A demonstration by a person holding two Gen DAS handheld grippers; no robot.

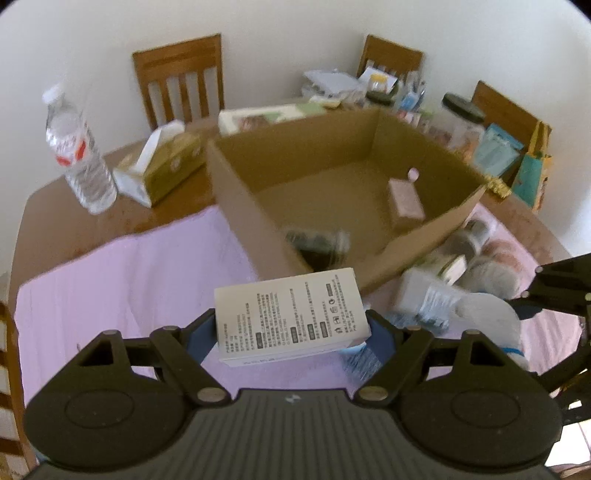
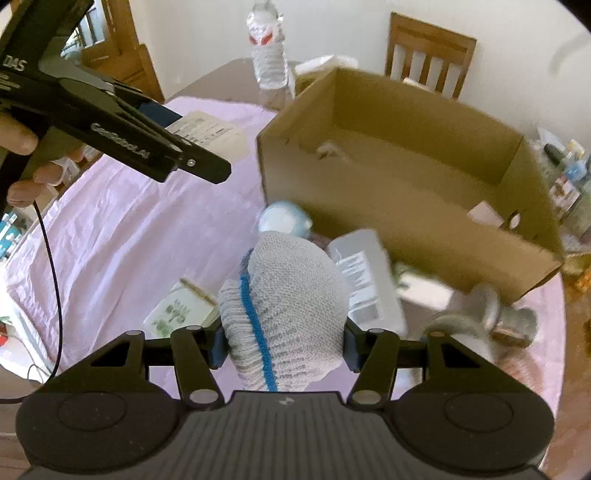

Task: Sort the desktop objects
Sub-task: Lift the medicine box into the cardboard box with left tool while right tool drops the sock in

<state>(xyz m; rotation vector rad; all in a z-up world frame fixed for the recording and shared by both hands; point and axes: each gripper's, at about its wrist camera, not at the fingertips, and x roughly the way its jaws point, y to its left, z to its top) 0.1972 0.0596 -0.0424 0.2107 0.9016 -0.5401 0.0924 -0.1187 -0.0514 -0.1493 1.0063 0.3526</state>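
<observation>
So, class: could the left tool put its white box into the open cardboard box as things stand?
Probably yes: the left tool grips the white box near the cardboard box, whose top is open.

A plain white wall (image 1: 295,33) is seen behind a brown wooden table (image 1: 74,206), most of which is covered by a pale pink cloth (image 1: 140,280). Wooden slat-back chairs (image 1: 181,79) are set against the table's far edge, with another chair back (image 1: 391,55) further right. Even, soft daylight is noted; wooden furniture (image 2: 122,48) is partly visible at the left in the right wrist view.
</observation>
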